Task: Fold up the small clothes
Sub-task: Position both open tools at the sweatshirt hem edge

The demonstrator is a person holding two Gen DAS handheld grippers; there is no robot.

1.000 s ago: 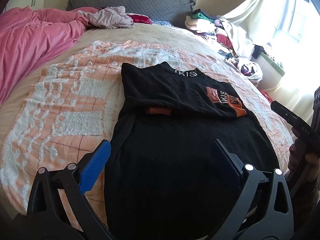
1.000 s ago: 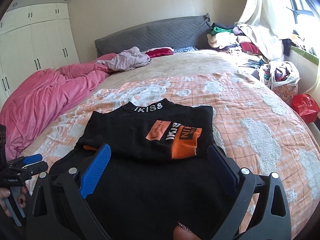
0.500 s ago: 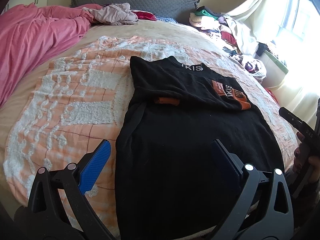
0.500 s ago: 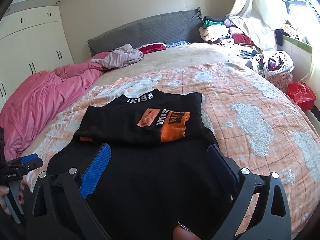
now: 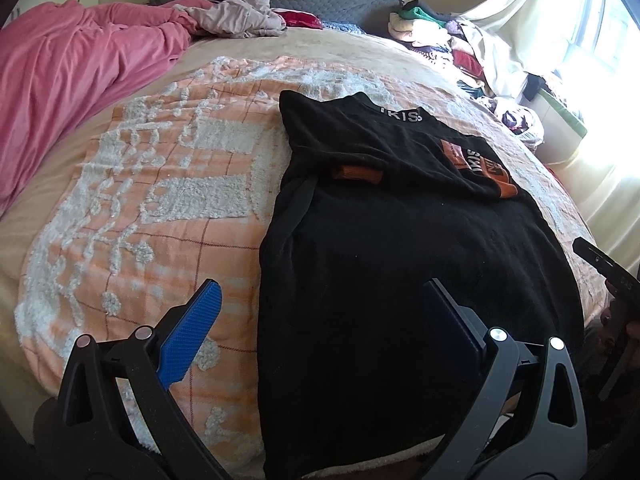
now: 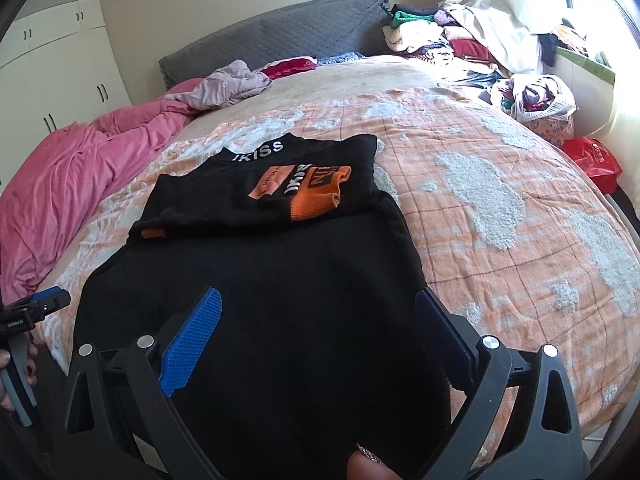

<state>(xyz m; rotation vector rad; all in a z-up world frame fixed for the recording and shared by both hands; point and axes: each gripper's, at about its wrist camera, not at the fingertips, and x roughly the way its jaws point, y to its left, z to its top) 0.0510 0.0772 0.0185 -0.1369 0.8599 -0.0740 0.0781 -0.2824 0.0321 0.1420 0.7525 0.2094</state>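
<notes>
A black sweater (image 5: pixel 400 248) (image 6: pixel 256 272) lies flat on the bed, its sleeves folded in over the chest and orange cuffs (image 6: pixel 316 204) showing. White letters mark the collar (image 6: pixel 258 151). My left gripper (image 5: pixel 320 312) hangs open above the hem's left part, nothing between its blue pads. Over the hem's right part my right gripper (image 6: pixel 318 320) is open and empty too. Each gripper shows at the edge of the other's view: the right one (image 5: pixel 600 264), the left one (image 6: pixel 44 304).
An orange-and-white blanket (image 5: pixel 160 200) covers the bed. A pink duvet (image 5: pixel 72 80) lies at the left, crumpled clothes (image 6: pixel 228 84) by the grey headboard (image 6: pixel 280 36). A clothes pile (image 6: pixel 440 36), a bag (image 6: pixel 536 100) and a red bag (image 6: pixel 592 160) sit at the right.
Both grippers have drawn back toward the foot of the bed and risen, so more of the sweater's lower half shows. The sweater has not moved.
</notes>
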